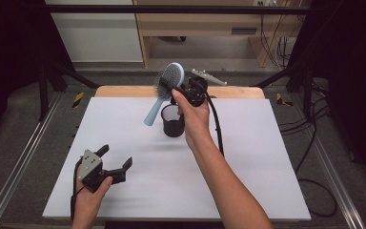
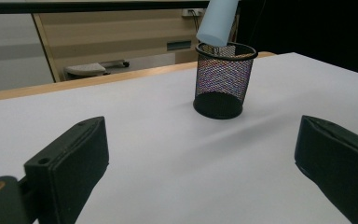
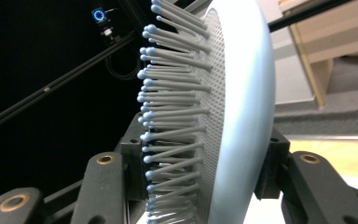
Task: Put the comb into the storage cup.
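High view: the right gripper (image 1: 178,90) is clamped on the head of a light-blue hairbrush (image 1: 164,88), its handle tip above the black mesh cup (image 1: 173,121). The left gripper (image 1: 116,158) rests on the white table (image 1: 267,167), well apart from the cup, jaws spread with nothing between them.

Both forearms are showing bare, no sleeves. The left tool (image 1: 112,163) is wearing a grey three-cornered plate over black blocky jaws, brass-coloured screws glinting at the joints. The right tool (image 1: 183,90) is trailing a thick black cable.
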Available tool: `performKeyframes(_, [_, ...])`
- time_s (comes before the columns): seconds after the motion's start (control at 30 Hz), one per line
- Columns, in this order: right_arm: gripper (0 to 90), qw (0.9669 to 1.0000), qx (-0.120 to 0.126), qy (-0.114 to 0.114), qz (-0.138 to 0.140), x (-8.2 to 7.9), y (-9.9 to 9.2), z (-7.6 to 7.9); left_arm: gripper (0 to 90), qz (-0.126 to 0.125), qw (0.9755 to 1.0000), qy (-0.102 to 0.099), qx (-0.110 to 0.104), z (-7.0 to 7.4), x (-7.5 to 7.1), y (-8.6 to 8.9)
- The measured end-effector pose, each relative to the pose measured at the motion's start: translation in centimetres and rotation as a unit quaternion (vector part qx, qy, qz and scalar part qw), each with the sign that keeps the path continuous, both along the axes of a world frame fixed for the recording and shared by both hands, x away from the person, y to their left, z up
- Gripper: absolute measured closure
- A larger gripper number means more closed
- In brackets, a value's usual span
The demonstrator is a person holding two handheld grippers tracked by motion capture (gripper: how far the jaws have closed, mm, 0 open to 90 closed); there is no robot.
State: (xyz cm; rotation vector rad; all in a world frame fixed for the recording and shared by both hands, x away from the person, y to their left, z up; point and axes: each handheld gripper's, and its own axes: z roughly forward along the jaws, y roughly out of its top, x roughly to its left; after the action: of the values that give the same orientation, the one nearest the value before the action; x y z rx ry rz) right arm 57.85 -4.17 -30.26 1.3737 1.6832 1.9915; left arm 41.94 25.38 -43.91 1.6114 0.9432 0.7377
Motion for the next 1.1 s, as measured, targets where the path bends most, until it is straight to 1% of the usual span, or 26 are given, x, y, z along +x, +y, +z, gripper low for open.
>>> performKeyframes(0.03, [50.4,1.0000,0.000,0.000,0.000,0.0,0.0,0.0,3.0,0.000,1.0000,0.000,0.000,0.0,0.0,0.0])
performKeyframes(0.07, [50.4,1.0000,-0.006,-0.003,-0.006,0.4,-0.3,0.5,3.0,-0.001,1.0000,-0.001,0.002,0.0,0.0,-0.1])
performKeyframes(0.13, [50.4,0.9999,-0.007,-0.004,-0.008,0.6,-0.4,0.6,3.1,-0.001,1.0000,-0.002,0.004,0.0,0.0,-0.1])
performKeyframes(0.2, [50.4,0.9997,-0.015,-0.007,-0.016,1.0,-0.8,0.8,3.0,-0.002,1.0000,-0.003,0.005,0.0,0.0,-0.1])
performKeyframes(0.23, [50.3,0.9996,-0.016,-0.007,-0.020,1.2,-1.0,0.9,3.0,-0.003,1.0000,-0.003,0.005,0.0,0.0,-0.1])
performKeyframes(0.27, [50.3,0.9994,-0.015,-0.006,-0.029,1.6,-1.5,1.1,3.1,-0.004,1.0000,-0.003,0.004,0.0,0.0,-0.1])
performKeyframes(0.33, [50.3,0.9993,-0.017,-0.007,-0.031,1.7,-1.7,1.1,3.0,-0.004,1.0000,-0.003,0.004,-0.1,0.1,-0.1])
performKeyframes(0.4, [50.3,0.9989,-0.019,-0.007,-0.043,2.0,-2.5,1.3,3.0,-0.005,1.0000,-0.003,0.004,-0.1,0.0,-0.1])
performKeyframes(0.5, [50.3,0.9986,-0.019,-0.007,-0.049,2.0,-2.8,1.3,3.0,-0.006,1.0000,-0.003,0.006,-0.1,0.0,-0.2])
performKeyframes(0.53, [50.3,0.9982,-0.026,-0.009,-0.053,2.0,-3.2,1.3,3.1,-0.007,1.0000,-0.002,0.007,-0.1,0.0,-0.2])
performKeyframes(0.6, [50.3,0.9981,-0.027,-0.010,-0.054,2.0,-3.3,1.3,3.1,-0.008,0.9999,-0.003,0.009,-0.1,0.0,-0.3])
performKeyframes(0.67, [50.3,0.9975,-0.035,-0.014,-0.059,1.9,-3.6,1.4,3.0,-0.011,0.9999,-0.003,0.010,-0.1,0.0,-0.4])
performKeyframes(0.73, [50.3,0.9973,-0.036,-0.013,-0.062,1.9,-3.9,1.5,3.1,-0.011,0.9999,-0.003,0.010,-0.1,0.0,-0.4])
performKeyframes(0.77, [50.3,0.9969,-0.039,-0.016,-0.066,1.9,-4.0,1.6,3.1,-0.013,0.9998,-0.003,0.012,-0.1,0.0,-0.5])
performKeyframes(0.9, [50.2,0.9960,-0.046,-0.016,-0.074,2.0,-4.5,1.5,3.0,-0.014,0.9998,-0.004,0.017,-0.1,0.0,-0.6])
performKeyframes(1.0, [50.2,0.9956,-0.044,-0.013,-0.081,2.2,-4.8,1.4,3.1,-0.014,0.9997,-0.006,0.020,-0.1,0.0,-0.7])
performKeyframes(1.1, [50.2,0.9953,-0.045,-0.015,-0.084,2.3,-5.0,1.3,3.0,-0.015,0.9996,-0.007,0.022,-0.1,-0.1,-0.8])
